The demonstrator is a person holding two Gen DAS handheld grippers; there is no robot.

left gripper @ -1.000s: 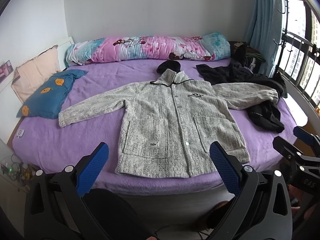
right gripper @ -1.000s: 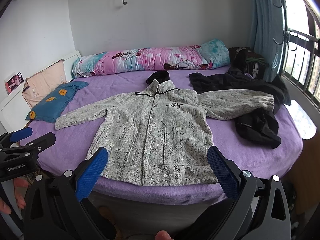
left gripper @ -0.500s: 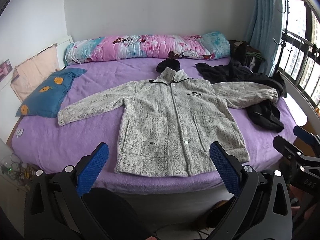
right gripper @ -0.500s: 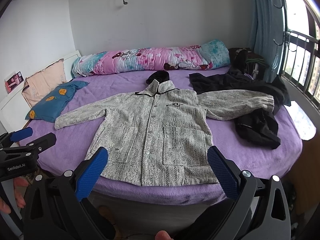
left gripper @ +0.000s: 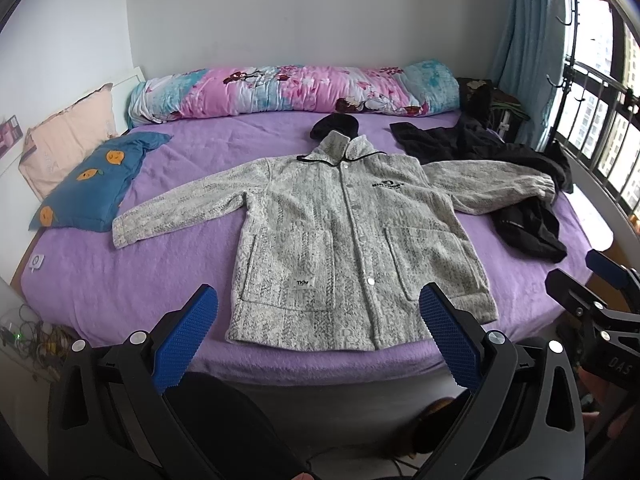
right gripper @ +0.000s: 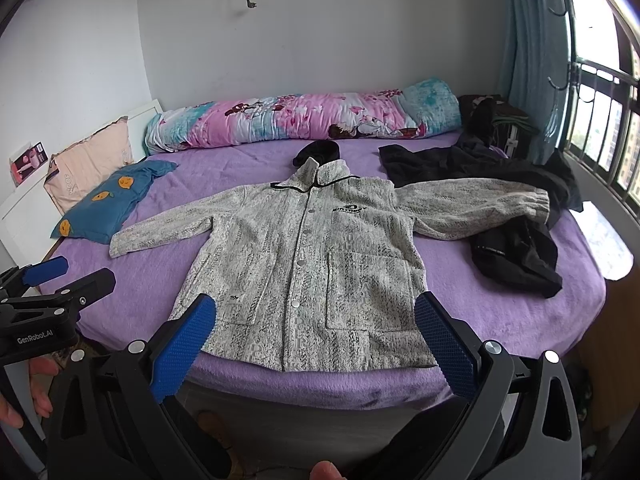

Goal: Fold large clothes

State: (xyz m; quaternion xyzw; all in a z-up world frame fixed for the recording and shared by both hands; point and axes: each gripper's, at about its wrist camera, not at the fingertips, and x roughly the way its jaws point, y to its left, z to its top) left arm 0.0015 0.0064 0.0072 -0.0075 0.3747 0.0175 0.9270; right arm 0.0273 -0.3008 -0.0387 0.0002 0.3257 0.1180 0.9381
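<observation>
A grey fleece jacket [left gripper: 352, 236] is laid flat, front up and buttoned, on the purple bed [left gripper: 120, 280], with both sleeves spread out. Its right-hand sleeve is resting on a black garment [left gripper: 524, 224] (partly covered). The left claw [left gripper: 318, 332] and the right claw [right gripper: 316, 336] are held wide open before the jacket's hem, above the bed edge, and nothing is gripped by them

A grey fleece button-front jacket [right gripper: 308, 264] lies flat, sleeves spread, on the purple-blanketed bed [right gripper: 500, 320]. The right gripper [right gripper: 316, 332] hovers before its hem, blue-padded jaws wide apart. A crumpled black garment [right gripper: 516, 256] touches one sleeve.
</observation>
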